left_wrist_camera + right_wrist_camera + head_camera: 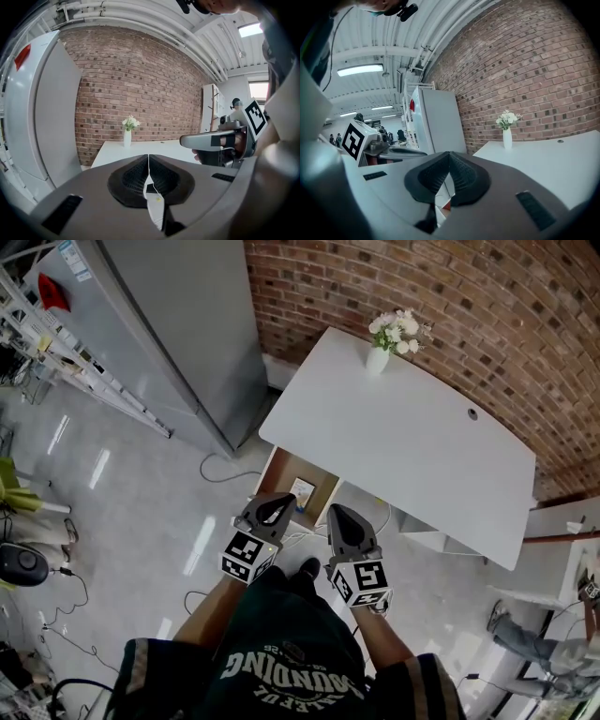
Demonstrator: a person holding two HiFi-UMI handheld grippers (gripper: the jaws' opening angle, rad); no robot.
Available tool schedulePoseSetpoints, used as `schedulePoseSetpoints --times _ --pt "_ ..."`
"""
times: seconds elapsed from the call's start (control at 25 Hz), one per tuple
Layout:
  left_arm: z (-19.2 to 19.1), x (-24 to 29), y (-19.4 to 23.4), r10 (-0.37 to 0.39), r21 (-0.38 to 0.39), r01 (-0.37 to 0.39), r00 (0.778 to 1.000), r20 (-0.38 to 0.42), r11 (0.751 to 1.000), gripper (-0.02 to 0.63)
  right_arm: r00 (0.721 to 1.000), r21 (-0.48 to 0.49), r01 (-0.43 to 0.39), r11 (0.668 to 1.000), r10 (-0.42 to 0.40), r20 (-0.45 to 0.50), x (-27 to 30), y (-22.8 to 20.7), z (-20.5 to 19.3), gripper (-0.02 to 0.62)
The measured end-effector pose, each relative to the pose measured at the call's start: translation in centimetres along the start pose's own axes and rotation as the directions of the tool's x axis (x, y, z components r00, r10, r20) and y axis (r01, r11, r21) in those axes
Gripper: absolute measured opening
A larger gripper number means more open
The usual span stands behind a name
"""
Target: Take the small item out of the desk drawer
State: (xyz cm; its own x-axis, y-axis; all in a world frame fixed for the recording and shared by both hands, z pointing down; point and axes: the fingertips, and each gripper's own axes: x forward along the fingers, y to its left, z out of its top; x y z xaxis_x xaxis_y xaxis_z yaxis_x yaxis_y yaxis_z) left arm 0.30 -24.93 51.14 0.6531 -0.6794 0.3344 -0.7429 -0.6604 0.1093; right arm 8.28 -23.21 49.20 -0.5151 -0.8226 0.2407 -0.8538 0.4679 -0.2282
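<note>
barely begun, i judge: left gripper point(270, 507) and right gripper point(342, 518), both closed and empty, hover mid-frame before the white desk point(412, 442); nothing retrieved yet.

Side by side, left gripper point(273, 502) and right gripper point(339, 514) — white desk point(403, 446) beyond.

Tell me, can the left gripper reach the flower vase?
Probably not yet: the left gripper hangs short of the desk, and the vase stands at its far edge. Nothing blocks the way.
</note>
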Motion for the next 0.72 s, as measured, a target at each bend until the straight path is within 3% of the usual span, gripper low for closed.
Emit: schedulePoseSetpoints --times 0.28,0.72 --pt "-0.1 0.8 0.5 0.020 -0.010 -0.020 1.000 -0.006 1.000 0.018 1.000 -0.002 -0.028 1.000 0.028 -0.011 0.6 -0.3 0.0 0.025" --pt "0.2 2.1 1.7 0.017 -0.002 -0.017 1.000 0.012 1.000 0.020 1.000 -0.017 -0.002 1.000 0.001 -0.003 1.3 -1.4 0.4 0.025"
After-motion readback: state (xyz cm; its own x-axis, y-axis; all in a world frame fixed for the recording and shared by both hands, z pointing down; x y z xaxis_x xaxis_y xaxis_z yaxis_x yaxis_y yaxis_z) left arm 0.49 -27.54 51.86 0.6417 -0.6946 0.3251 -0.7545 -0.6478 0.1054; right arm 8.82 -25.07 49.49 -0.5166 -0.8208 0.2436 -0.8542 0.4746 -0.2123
